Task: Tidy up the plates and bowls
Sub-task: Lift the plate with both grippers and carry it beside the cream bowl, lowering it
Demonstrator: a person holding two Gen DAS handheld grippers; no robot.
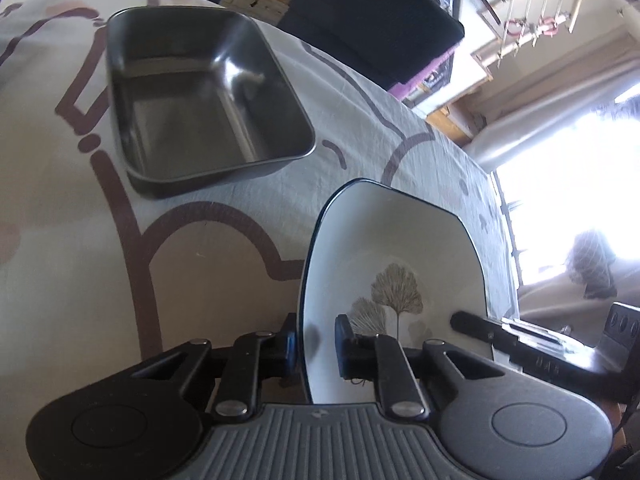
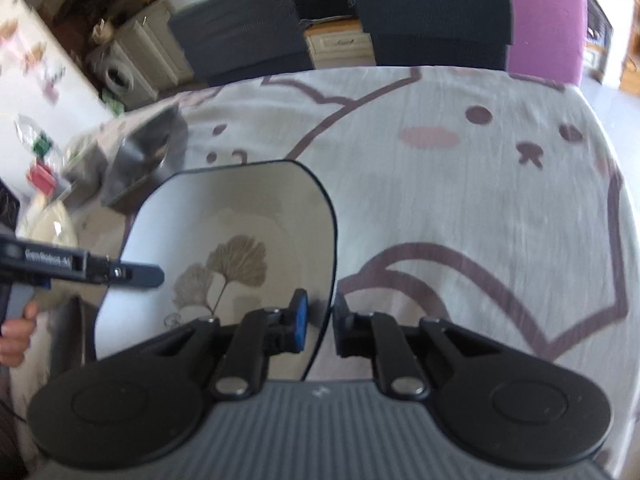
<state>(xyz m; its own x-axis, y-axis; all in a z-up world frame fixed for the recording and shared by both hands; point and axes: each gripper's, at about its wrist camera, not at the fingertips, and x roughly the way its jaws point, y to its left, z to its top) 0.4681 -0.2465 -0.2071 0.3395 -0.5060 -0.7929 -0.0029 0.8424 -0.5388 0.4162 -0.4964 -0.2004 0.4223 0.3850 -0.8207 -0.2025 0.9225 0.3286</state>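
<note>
Left claw [image 1: 316, 350]: jaws narrow, clamped on the left rim of the plate [image 1: 396, 264], one pad outside the edge, one on the inner face beside the tree print. Right claw [image 2: 320, 326]: jaws narrow, pinching the same plate's right rim. Plate is white with a dark edge, tilted, spanning between both claws above the desk [image 2: 460, 200] with its patterned cloth. Dark rectangular tray [image 1: 200, 100] sits on the desk beyond the plate, apart from it.
</note>
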